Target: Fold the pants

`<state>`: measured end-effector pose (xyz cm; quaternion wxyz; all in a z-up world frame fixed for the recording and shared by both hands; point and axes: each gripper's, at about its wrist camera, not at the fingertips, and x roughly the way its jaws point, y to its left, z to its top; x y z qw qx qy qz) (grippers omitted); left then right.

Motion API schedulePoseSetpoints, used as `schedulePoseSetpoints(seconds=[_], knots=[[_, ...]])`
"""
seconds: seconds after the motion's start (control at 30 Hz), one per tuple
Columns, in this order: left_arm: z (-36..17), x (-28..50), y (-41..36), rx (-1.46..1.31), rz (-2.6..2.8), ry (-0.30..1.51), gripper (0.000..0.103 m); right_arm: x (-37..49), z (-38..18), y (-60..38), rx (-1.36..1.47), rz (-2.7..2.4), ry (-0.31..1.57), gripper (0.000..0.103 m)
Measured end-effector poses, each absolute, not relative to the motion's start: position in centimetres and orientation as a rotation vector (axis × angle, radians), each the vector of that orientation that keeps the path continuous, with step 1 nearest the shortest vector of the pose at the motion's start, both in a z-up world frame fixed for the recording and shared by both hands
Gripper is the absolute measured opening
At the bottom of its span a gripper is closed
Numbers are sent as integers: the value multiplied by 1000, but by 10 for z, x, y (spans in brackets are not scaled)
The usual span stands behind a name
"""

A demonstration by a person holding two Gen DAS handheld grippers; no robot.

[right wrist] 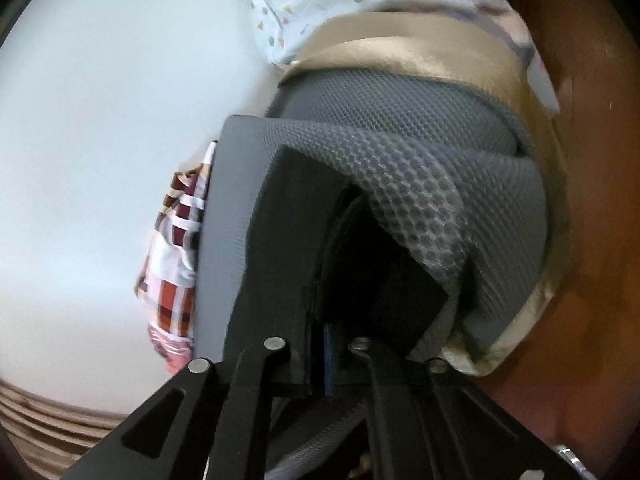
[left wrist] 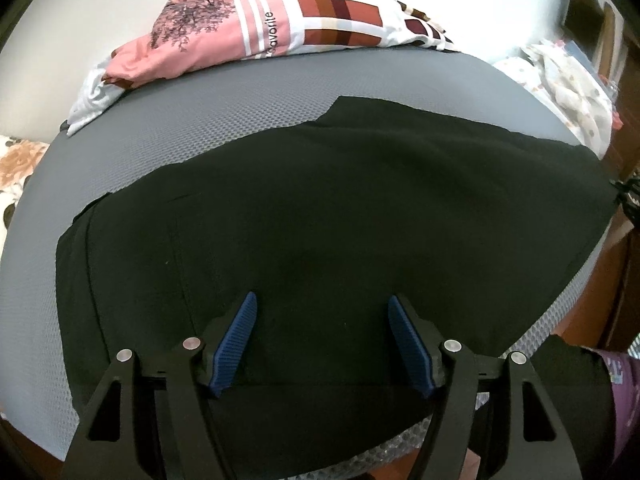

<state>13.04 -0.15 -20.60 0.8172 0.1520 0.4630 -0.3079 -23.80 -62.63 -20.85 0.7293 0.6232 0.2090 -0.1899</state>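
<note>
Now our left gripper (left wrist: 322, 344) hangs with jaws apart over the flat black fabric pants (left wrist: 320, 208) — our right gripper (right wrist: 326, 354) is clamped on dark cloth, apparently their edge.

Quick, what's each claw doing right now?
Left gripper: open above the black pants, holding nothing.
Right gripper: closed on dark fabric, apparently the pants.

Grey mesh mat (left wrist: 240, 92); pink patterned bedding (left wrist: 224, 28) behind; dotted white cloth (left wrist: 568, 92) right.
</note>
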Motion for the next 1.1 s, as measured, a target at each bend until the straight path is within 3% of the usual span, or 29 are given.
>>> schedulePoseSetpoints(seconds=[0.07, 0.23, 0.37, 0.47, 0.5, 0.53, 0.57, 0.83, 0.93, 1.1], knots=[[-206, 131, -2, 327, -661, 989, 72, -242, -211, -626, 1412, -407, 442, 3], [-209, 127, -9, 356, -673, 979, 84, -237, -204, -606, 1471, -293, 409, 40], [-212, 124, -12, 358, -677, 965, 92, -206, -200, -571, 1430, -166, 509, 41], [-213, 124, -11, 356, -685, 960, 92, -189, -210, -545, 1410, -140, 572, 41], [-213, 124, -10, 356, -692, 956, 92, -184, -213, -538, 1404, -131, 581, 33], [-213, 123, -10, 358, -698, 954, 92, -179, -213, -531, 1384, -126, 587, 15], [-213, 123, -9, 359, -702, 952, 92, -173, -211, -524, 1344, -136, 610, 8], [-212, 126, -3, 364, -766, 947, 92, -198, -203, -509, 1357, -135, 636, 4], [-213, 124, -3, 373, -776, 937, 92, -204, -226, -509, 1376, -168, 695, 0], [-213, 124, -4, 391, -778, 939, 92, -204, -234, -513, 1435, -123, 668, 3]])
